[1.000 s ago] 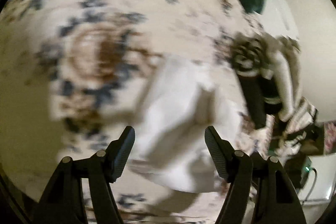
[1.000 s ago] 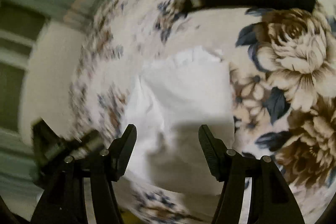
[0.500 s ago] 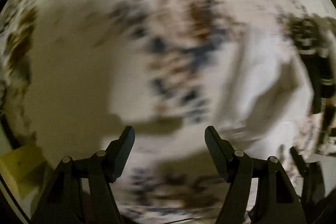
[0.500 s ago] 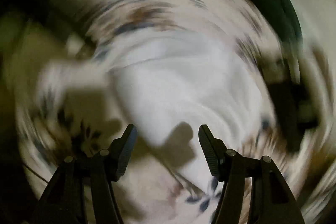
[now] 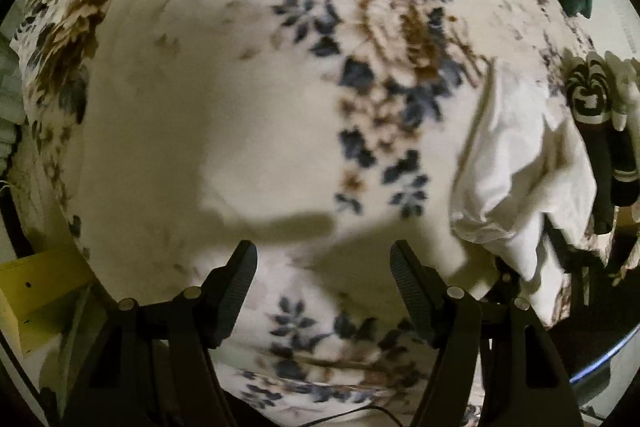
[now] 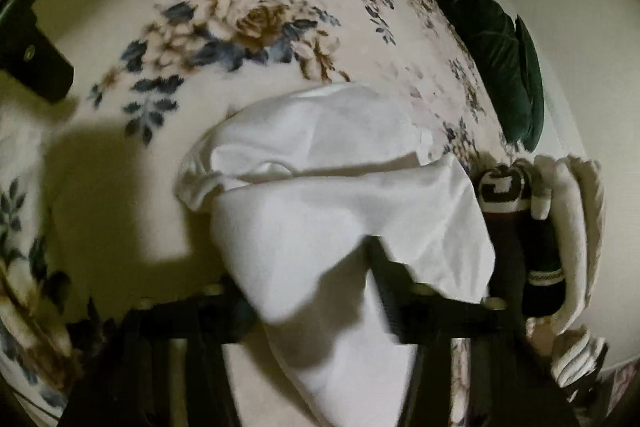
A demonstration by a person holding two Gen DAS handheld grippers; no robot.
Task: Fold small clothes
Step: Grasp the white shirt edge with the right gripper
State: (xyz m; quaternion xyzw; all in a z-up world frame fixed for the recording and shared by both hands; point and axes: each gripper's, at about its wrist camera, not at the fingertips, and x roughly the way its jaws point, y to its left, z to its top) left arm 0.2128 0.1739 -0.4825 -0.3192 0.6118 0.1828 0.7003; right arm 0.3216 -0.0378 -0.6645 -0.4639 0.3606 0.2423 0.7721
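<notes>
A small white garment lies crumpled on the floral bedspread. In the right wrist view it fills the middle and drapes over my right gripper, whose jaws stand wide apart with cloth lying between and over them. In the left wrist view the same garment lies at the right. My left gripper is open and empty over bare bedspread, left of the garment. The right gripper's fingertips are partly hidden by cloth.
Rolled and folded dark and white socks lie in a row right of the garment; they also show in the left wrist view. A dark green cushion sits at the back right. A yellow object lies off the bed's left edge.
Both grippers swung fast across the bed. The left moved away leftward so the garment now sits at its right. The right came in low, and the cloth now drapes over its jaws.
</notes>
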